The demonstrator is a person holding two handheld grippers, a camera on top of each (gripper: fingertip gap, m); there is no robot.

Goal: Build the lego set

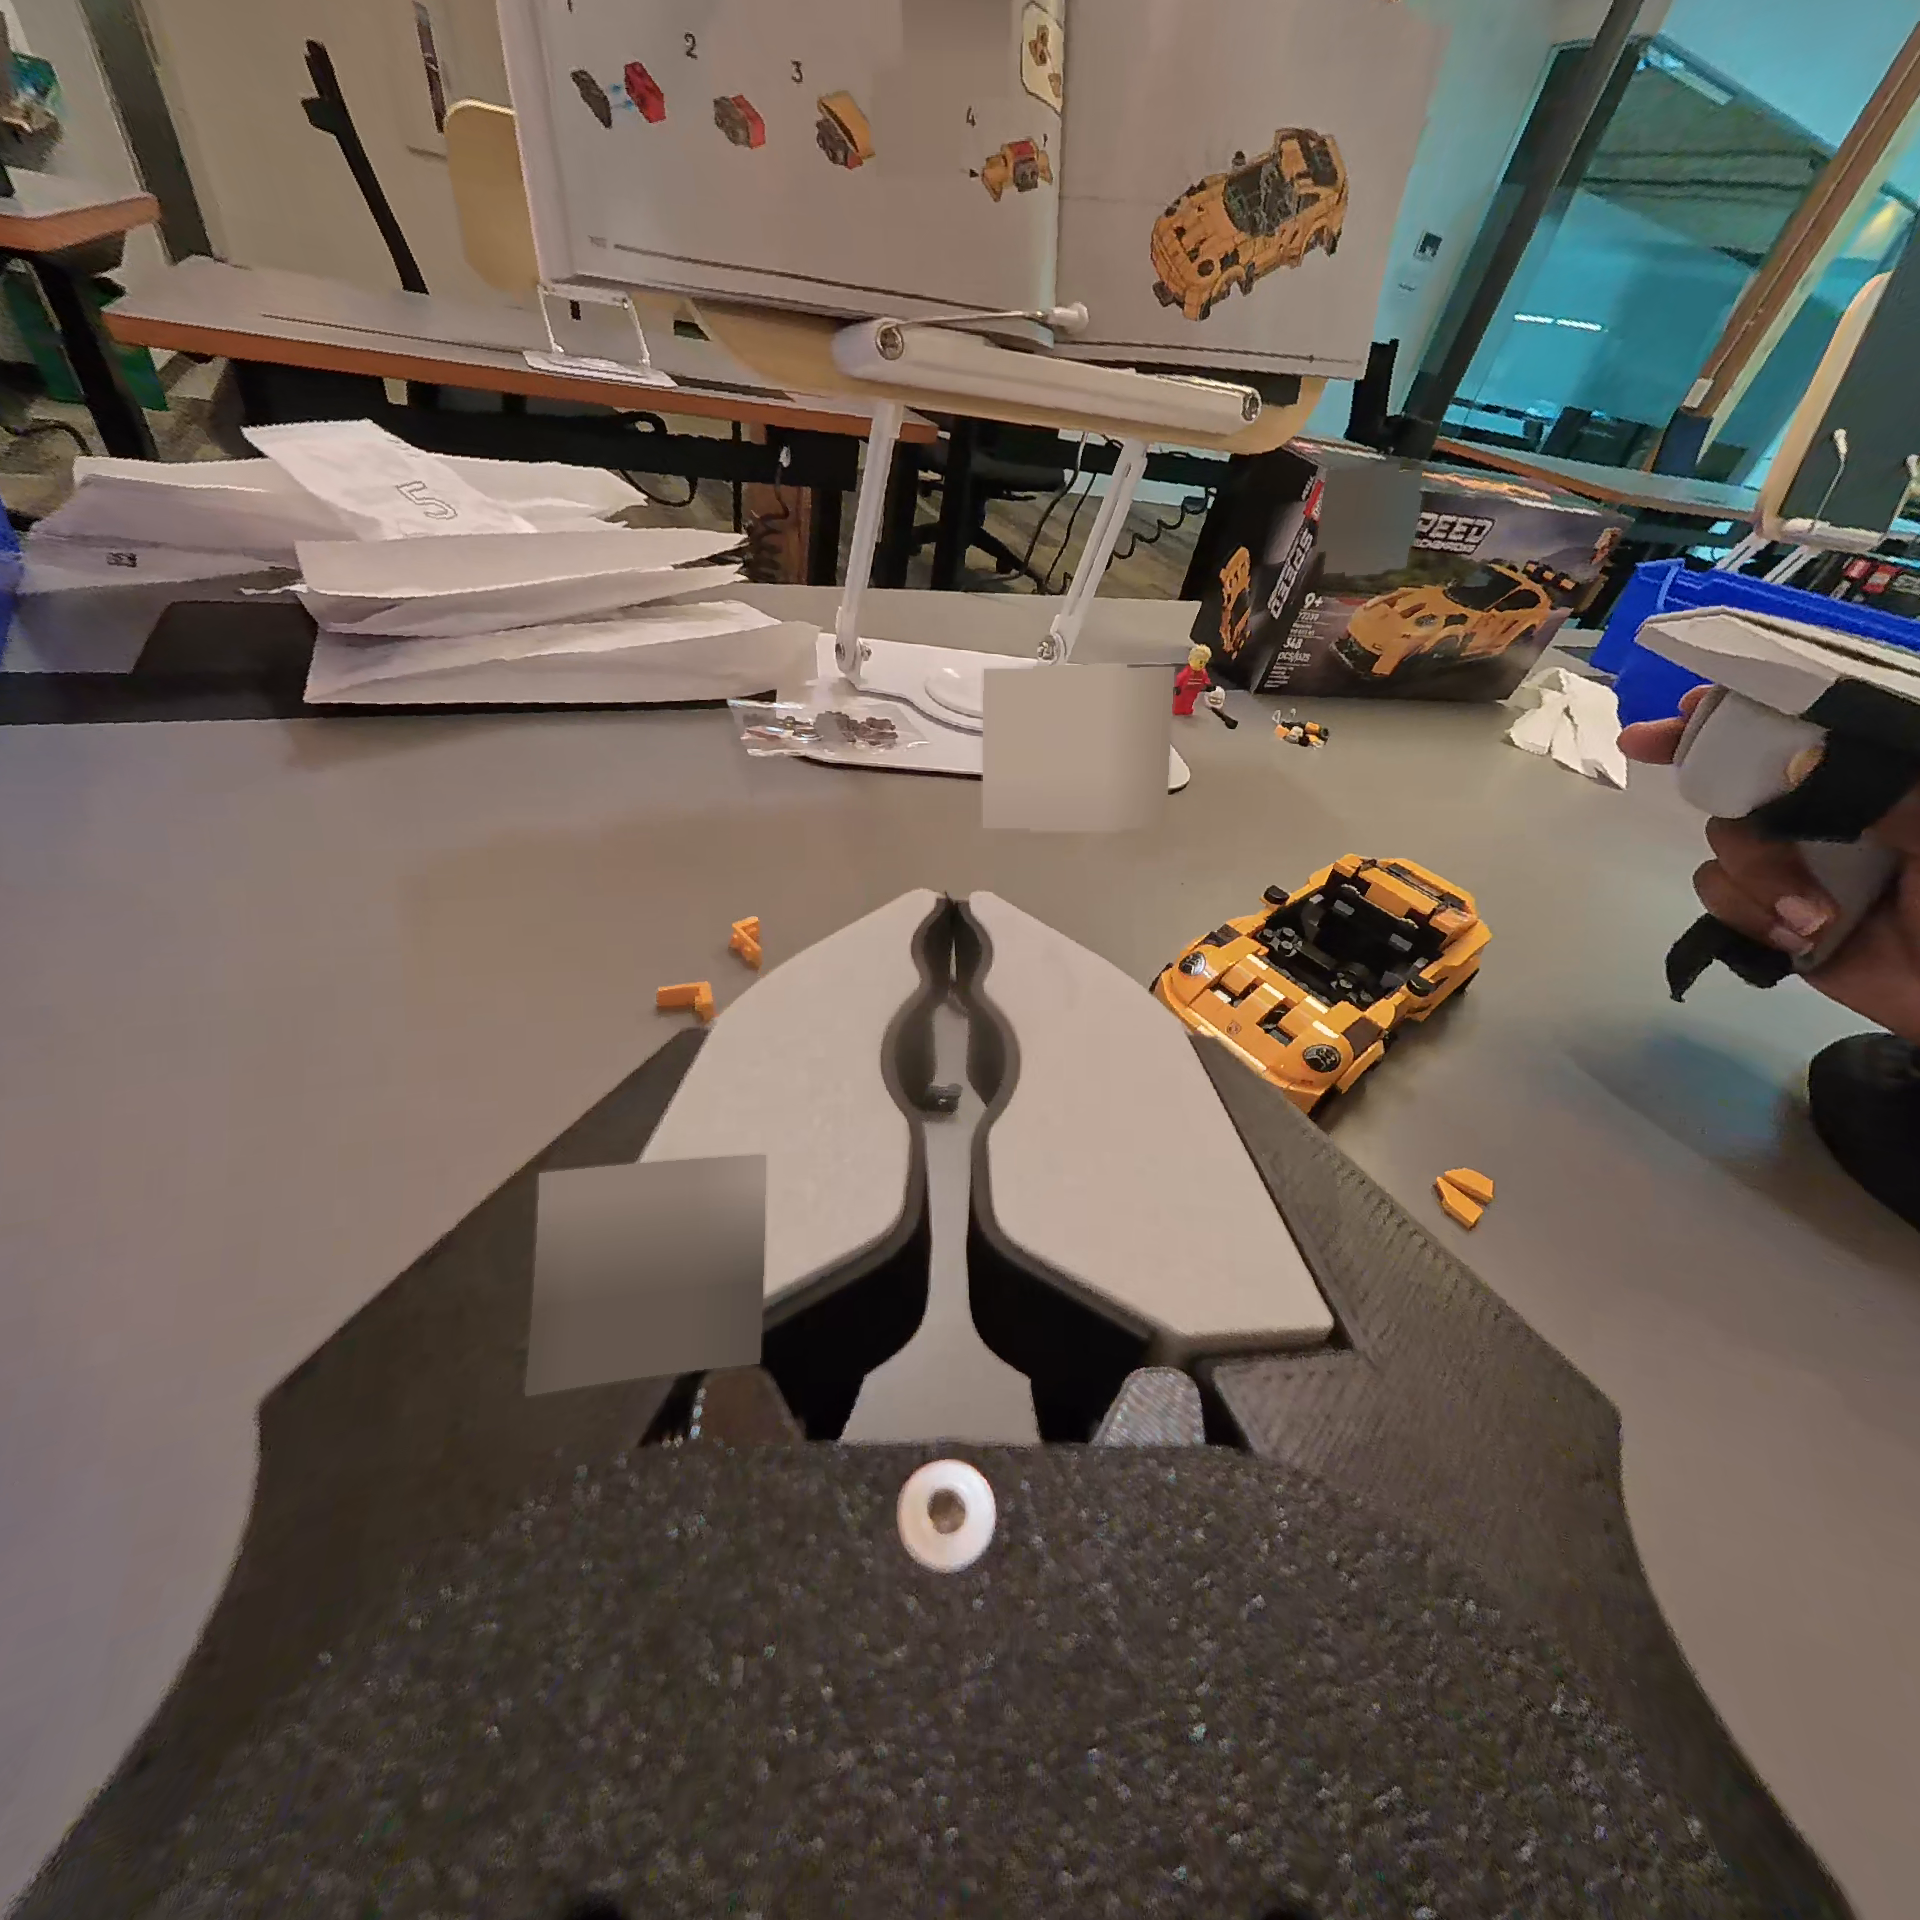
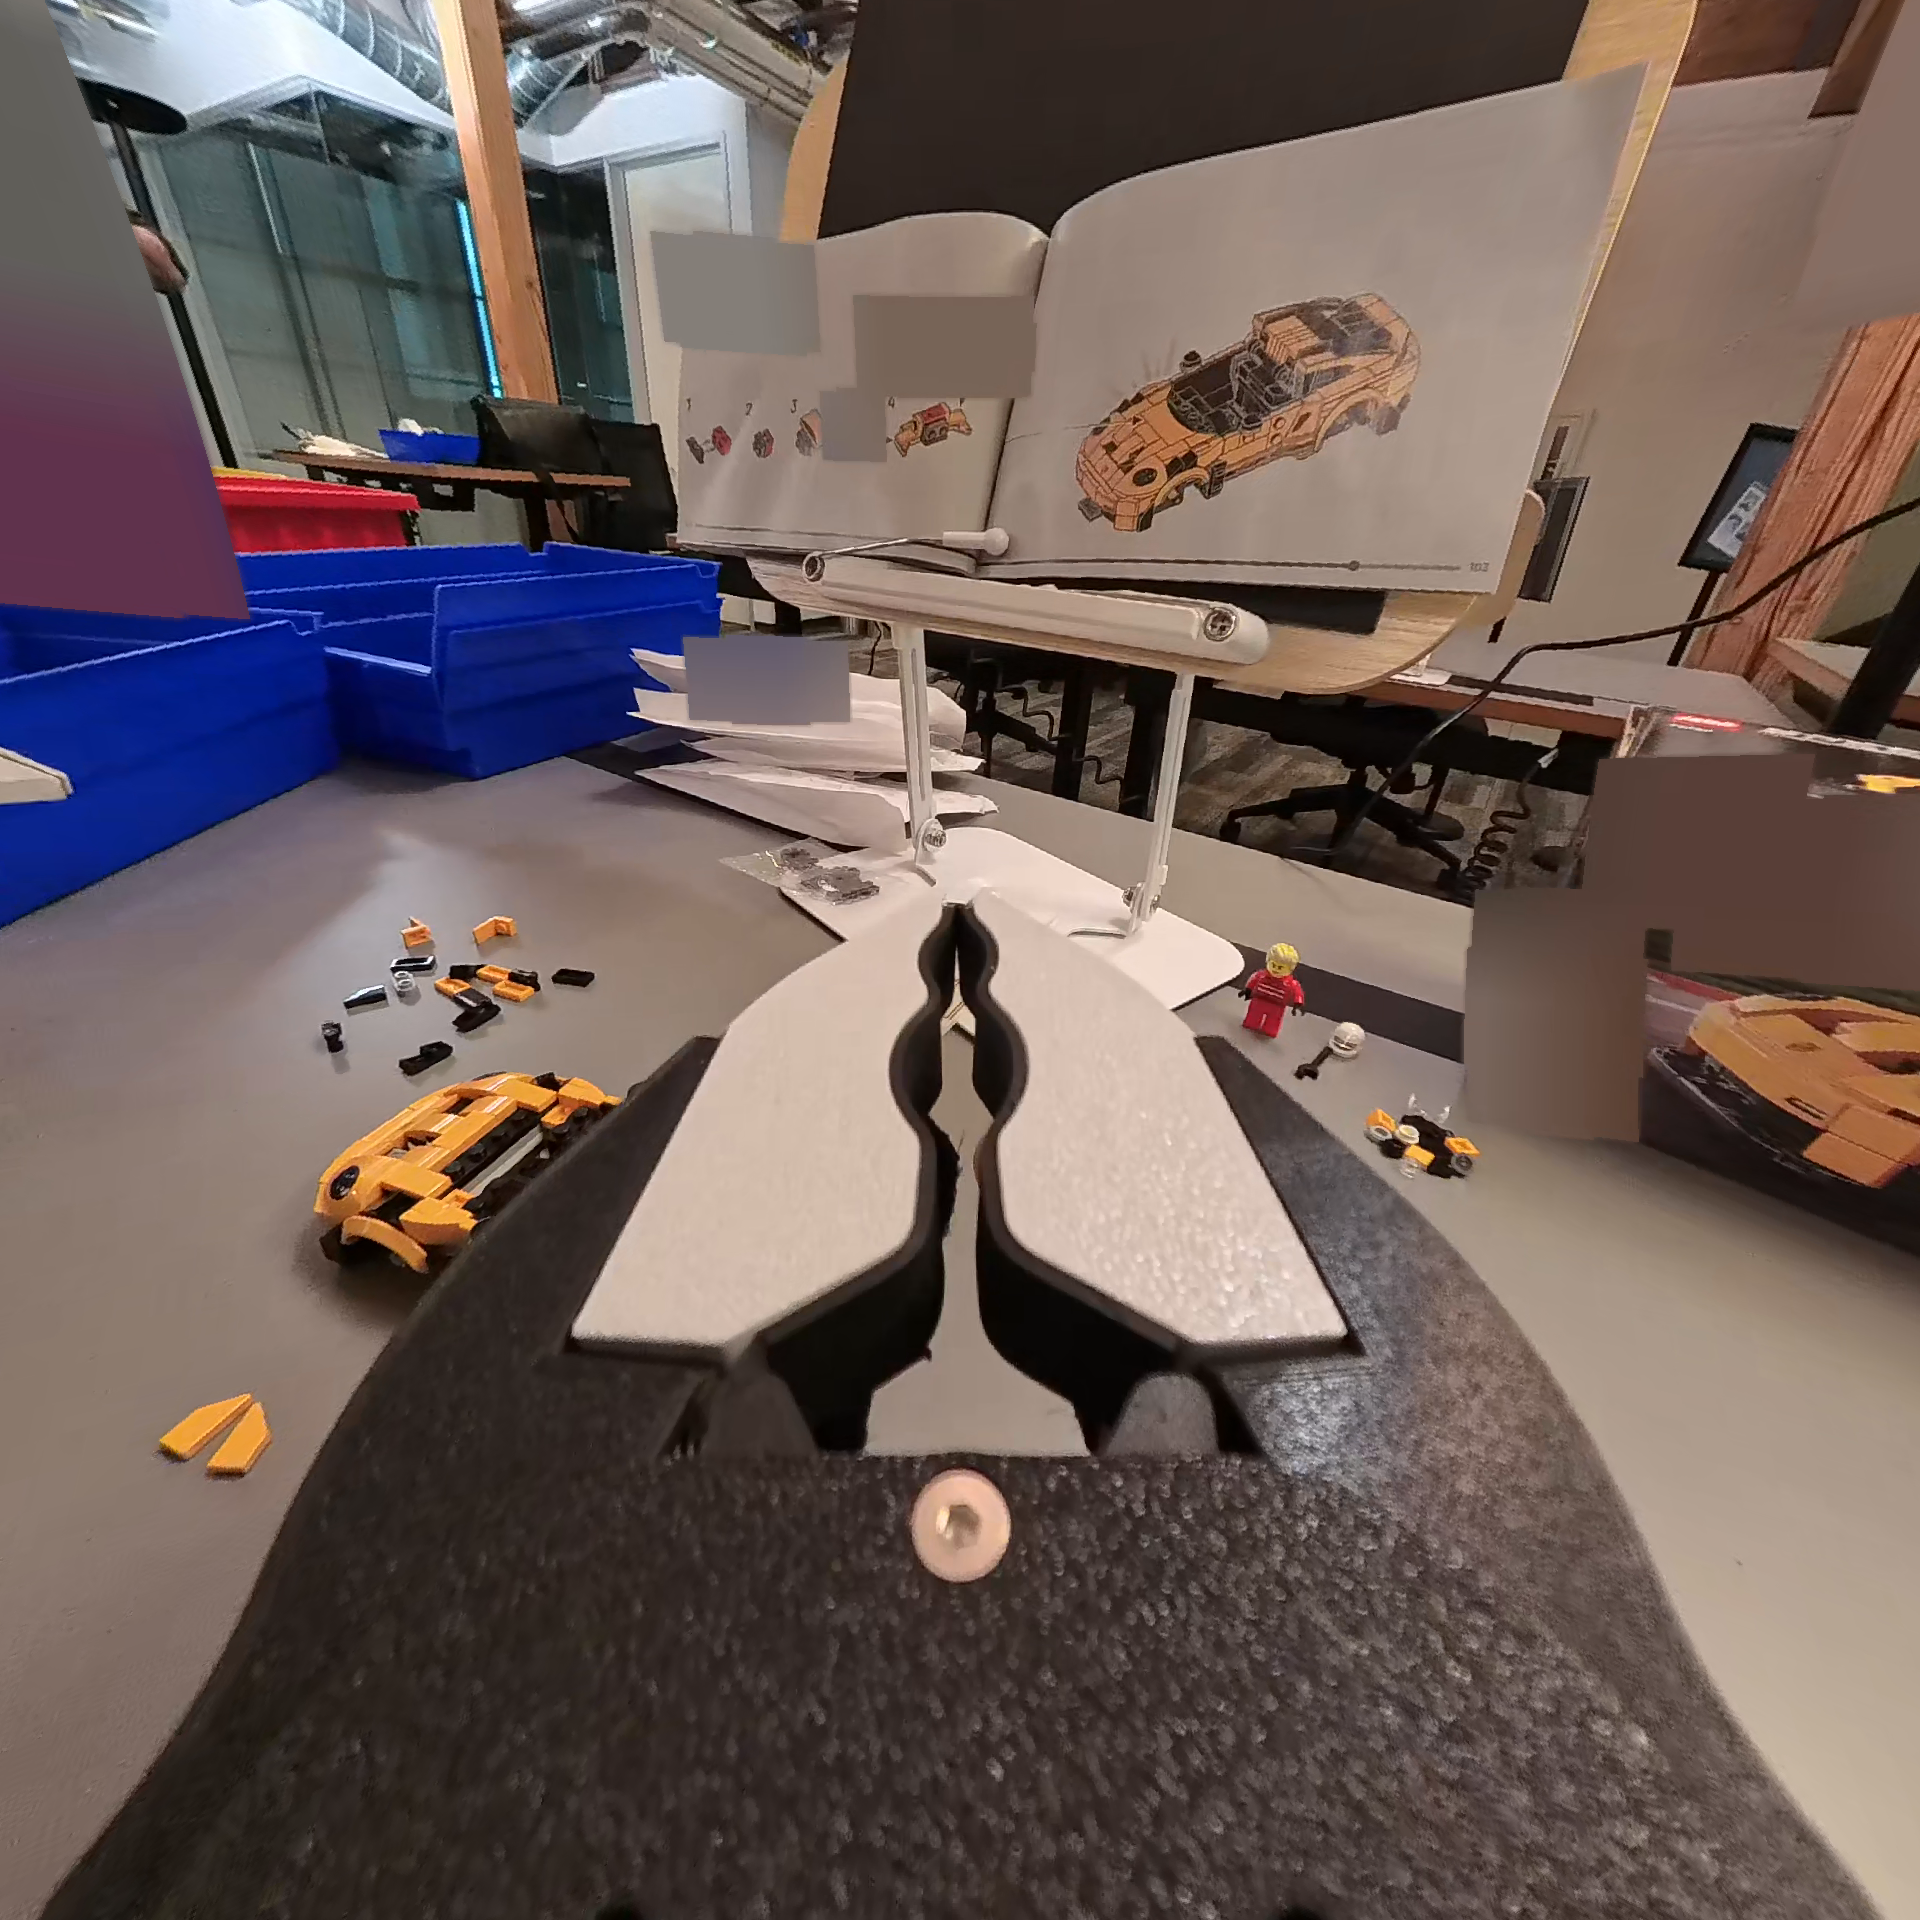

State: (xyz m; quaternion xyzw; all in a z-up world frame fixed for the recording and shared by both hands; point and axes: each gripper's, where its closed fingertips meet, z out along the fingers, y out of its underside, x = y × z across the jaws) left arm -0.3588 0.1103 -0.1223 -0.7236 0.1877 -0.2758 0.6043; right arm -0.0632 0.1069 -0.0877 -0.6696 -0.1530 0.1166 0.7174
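The yellow and black lego car stands on the grey table, right of my left gripper. The left gripper's fingers are shut; a small dark bit shows in the gap behind the tips, and I cannot tell whether it is held. Loose orange pieces lie just left of its tips. In the right wrist view the car sits left of my right gripper, partly hidden behind it. The right gripper is shut and empty. A hand holds it at the left wrist view's right edge.
An open instruction book rests on a white stand. Small black and orange pieces, two orange wedges, a red minifigure and a small sub-assembly lie around. Blue bins, paper bags and the set box stand behind. From either gripper's tips it is about 20 cm to the car. Seen from the left wrist view as well.
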